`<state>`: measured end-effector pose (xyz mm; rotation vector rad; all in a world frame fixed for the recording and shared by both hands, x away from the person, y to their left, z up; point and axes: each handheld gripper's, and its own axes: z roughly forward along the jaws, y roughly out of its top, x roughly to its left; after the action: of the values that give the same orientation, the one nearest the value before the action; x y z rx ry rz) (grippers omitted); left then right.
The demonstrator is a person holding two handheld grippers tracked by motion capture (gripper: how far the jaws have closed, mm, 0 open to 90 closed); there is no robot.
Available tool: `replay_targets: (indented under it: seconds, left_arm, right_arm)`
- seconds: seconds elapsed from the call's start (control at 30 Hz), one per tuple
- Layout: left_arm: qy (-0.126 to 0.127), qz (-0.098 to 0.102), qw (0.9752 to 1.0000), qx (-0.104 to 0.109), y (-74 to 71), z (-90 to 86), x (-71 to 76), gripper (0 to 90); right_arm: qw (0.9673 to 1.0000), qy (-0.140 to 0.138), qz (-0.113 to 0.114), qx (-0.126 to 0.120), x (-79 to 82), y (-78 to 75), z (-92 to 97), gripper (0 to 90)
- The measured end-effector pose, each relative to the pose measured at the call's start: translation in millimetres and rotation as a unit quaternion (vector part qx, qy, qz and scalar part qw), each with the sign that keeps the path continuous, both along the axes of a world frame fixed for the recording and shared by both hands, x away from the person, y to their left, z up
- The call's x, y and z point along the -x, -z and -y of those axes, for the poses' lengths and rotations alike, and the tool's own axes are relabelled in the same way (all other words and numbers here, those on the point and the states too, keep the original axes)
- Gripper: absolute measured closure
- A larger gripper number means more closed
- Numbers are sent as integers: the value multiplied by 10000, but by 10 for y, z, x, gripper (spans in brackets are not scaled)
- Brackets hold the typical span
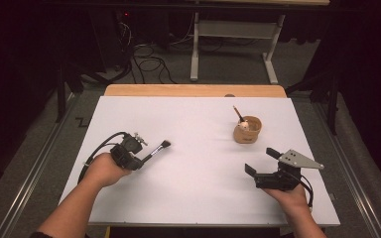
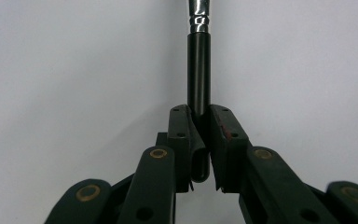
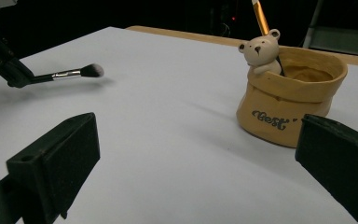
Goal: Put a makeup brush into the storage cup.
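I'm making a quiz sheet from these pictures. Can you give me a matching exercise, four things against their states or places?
Things:
1. Left hand-held gripper
2. Right hand-held gripper
3. Black-handled makeup brush with a silver ferrule
4. Tan sack-shaped ceramic pot with a small bear figure

States or places:
A. Stands on the white table, with a brush upright in it
B. Jaws wide open, nothing between them
C. Held level above the table, bristles pointing away from the jaws
D. Jaws shut on a handle

Pairs: 1-D, 2-B, 3-C, 4-A
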<state>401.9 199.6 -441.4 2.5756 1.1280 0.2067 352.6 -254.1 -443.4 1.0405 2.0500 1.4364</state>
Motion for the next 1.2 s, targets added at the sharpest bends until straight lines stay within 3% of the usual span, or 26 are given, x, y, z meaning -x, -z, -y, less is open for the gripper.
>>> replay_targets:
  seconds: [0.13, 0.23, 0.37, 0.43, 0.57, 0.63, 0.73, 0.83, 1.07, 1.2]
  left_arm:
    - [-83, 82, 9998, 160, -12, -17, 15, 793]
    - [-224, 196, 9988, 392, -5, -35, 46, 793]
    - [-422, 397, 9959, 696, 37, -74, 92, 793]
    - [-495, 511, 9948, 728, 59, -93, 114, 793]
    - [-659, 786, 9907, 890, 84, -133, 156, 793]
    - [-777, 937, 9870, 1046, 84, -148, 179, 793]
    - [-772, 1094, 9848, 1107, 97, -137, 215, 793]
    - [-831, 1272, 9807, 1227, 125, -130, 243, 793]
    - [-949, 1530, 9716, 1538, 194, -147, 295, 793]
    - [-973, 1608, 9685, 1632, 234, -152, 319, 793]
  right_arm:
    - [10000, -9, 9, 18, -5, 5, -6, 3]
    - [10000, -3, 4, 21, -4, 6, -5, 3]
    - [10000, 1, -13, 12, -4, 8, -3, 3]
    - [10000, -2, -16, 14, -4, 9, -3, 3]
    - [10000, 0, -6, 13, -6, 10, 0, 3]
    - [10000, 10, -22, 9, -7, 12, 0, 3]
    - [10000, -10, -30, 27, -11, 17, -3, 3]
    - [10000, -15, -38, 30, -11, 21, -7, 3]
    - [10000, -4, -53, 14, -16, 25, -1, 3]
    - [10000, -3, -52, 21, -17, 27, -3, 3]
